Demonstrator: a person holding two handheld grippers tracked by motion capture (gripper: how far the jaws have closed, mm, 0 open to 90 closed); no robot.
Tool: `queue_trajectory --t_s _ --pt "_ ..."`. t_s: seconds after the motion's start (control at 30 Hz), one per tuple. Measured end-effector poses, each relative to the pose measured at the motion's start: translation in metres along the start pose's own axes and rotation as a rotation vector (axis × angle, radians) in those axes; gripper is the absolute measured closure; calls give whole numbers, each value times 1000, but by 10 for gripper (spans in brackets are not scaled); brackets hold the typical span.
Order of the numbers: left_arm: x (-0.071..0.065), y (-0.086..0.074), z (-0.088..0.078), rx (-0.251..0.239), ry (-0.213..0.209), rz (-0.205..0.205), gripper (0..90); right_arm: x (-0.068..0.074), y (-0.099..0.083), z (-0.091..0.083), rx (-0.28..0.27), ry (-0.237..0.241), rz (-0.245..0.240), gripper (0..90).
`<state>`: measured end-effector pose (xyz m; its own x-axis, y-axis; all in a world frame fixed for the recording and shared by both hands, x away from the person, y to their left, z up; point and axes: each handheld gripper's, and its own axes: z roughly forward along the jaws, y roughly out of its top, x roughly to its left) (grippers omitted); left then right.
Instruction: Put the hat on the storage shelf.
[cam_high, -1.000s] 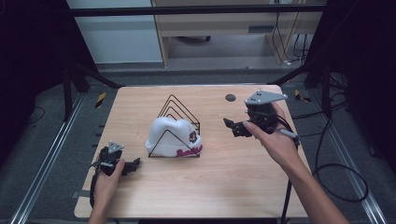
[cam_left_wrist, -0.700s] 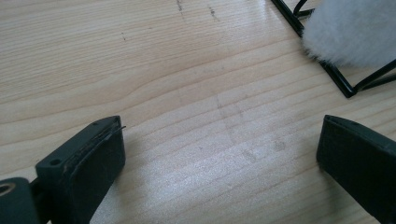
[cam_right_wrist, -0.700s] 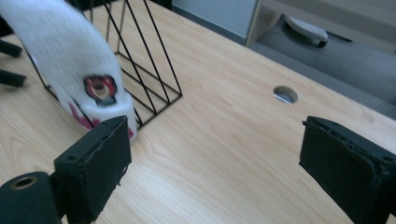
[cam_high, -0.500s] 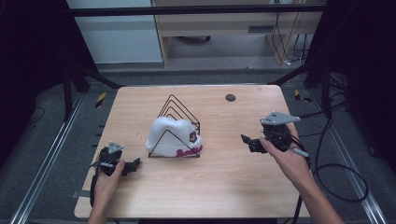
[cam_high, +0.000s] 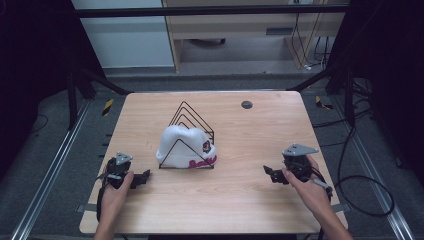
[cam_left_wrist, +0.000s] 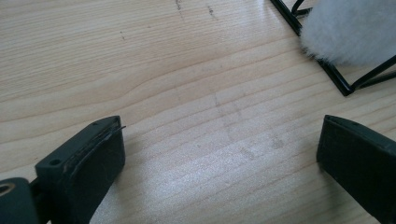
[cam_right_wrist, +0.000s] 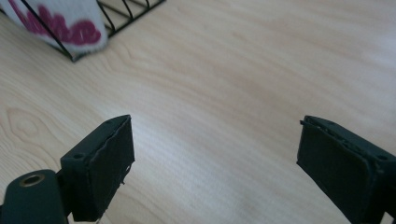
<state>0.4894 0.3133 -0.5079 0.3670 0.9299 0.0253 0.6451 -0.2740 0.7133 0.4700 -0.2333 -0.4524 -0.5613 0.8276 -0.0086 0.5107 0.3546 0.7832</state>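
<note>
A white knit hat (cam_high: 184, 146) with red lettering sits draped inside a black wire rack (cam_high: 192, 131) at mid-bench (cam_high: 240, 205). Both tools rest low and well apart from it, the left tool (cam_high: 140, 178) and right tool (cam_high: 270, 174) each with jaws spread wide, holding nothing. This looks like a pause between steps; any next move needs a reach toward the rack. The lettering is unreadable, and the rack's far wires hide behind the hat.

Table (cam_high: 235, 200): pale wood w/ visible grain, smooth, soft sheen. Rack (cam_high: 192, 117): thin black wire, glossy. Hat (cam_high: 182, 145): white fuzzy knit cloth, matt, w/ pink lettering. Left gripper (cam_left_wrist: 224, 154) & right gripper (cam_right_wrist: 215, 163): black matt plastic; pads (cam_right_wrist: 114, 163) rough, frayed at edges
</note>
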Motion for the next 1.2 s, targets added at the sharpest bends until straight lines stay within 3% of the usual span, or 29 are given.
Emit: queue_trajectory --t_s 0.03,0.23,0.5,0.73,1.2 --pt "0 0 0 0 -1 0 2 1 -10 6 10 9 11 115" --pt "-1 0 0 -1 -1 -1 2 3 -26 17 33 9 17 116" --pt "-1 -1 0 -3 -1 1 2 1 -36 32 39 -21 45 117" --pt "-1 -1 -1 -2 -2 3 1 -1 -37 44 39 -54 94 121" --pt "-1 -1 -1 -2 -2 3 1 3 -36 51 68 -89 86 96"
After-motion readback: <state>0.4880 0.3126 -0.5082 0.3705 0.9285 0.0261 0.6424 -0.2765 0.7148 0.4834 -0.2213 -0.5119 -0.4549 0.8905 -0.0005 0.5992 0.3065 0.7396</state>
